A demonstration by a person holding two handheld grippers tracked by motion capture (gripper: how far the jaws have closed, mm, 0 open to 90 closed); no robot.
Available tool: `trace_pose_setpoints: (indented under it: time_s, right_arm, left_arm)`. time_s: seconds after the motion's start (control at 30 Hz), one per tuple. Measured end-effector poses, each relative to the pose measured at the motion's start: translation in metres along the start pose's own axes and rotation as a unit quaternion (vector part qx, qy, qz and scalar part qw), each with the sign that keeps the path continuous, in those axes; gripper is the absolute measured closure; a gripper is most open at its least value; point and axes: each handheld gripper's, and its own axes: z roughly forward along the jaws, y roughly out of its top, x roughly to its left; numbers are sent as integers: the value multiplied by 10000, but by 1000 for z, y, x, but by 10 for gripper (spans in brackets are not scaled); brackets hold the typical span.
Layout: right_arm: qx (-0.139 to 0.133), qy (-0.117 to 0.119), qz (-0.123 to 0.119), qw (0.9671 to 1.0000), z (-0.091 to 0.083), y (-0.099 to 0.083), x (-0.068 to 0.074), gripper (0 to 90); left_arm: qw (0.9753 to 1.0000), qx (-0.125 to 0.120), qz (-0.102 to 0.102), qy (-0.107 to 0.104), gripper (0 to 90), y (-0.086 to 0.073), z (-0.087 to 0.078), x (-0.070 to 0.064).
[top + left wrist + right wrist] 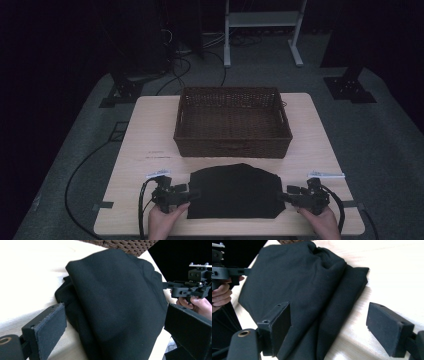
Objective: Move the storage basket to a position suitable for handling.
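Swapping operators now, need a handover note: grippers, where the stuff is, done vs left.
Left gripper: open, at the left edge of the folded black garment, jaws apart with nothing between the pads.
Right gripper: open, at the garment's right edge, also gripping nothing.
The garment lies folded flat on the near part of the wooden table, just in front of the wicker basket; the basket looks empty.
Done: garment appears folded.
Left, probably: close both grippers on the edges, lift it, and place it in the basket.
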Motion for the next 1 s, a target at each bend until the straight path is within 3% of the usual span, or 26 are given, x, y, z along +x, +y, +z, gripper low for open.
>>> trace_pose_setpoints:
  time_s: [0.27, 0.63, 0.8, 0.9, 0.93, 1.0]
  right_arm:
    - [93, 94, 8, 9999, 11, 1, 8, 223]
    - [115, 49, 67, 9999, 18, 2, 15, 252]
    - [147, -9, 131, 9998, 20, 3, 17, 319]
    - [191, 0, 164, 9997, 22, 4, 18, 335]
    - [230, 95, 257, 9994, 24, 4, 18, 383]
    - [258, 126, 233, 9993, 28, 4, 20, 417]
  left_arm:
    - [9996, 218, -160, 104, 31, -3, 11, 2]
    - [9997, 168, -174, 34, 59, -3, 18, 0]
    - [9998, 200, -88, 5, 135, -4, 24, -4]
    - [9997, 231, -88, 19, 137, -3, 27, -6]
    - [9997, 246, -71, -20, 205, -3, 29, -5]
    - [9996, 243, -107, -73, 235, -3, 29, -4]
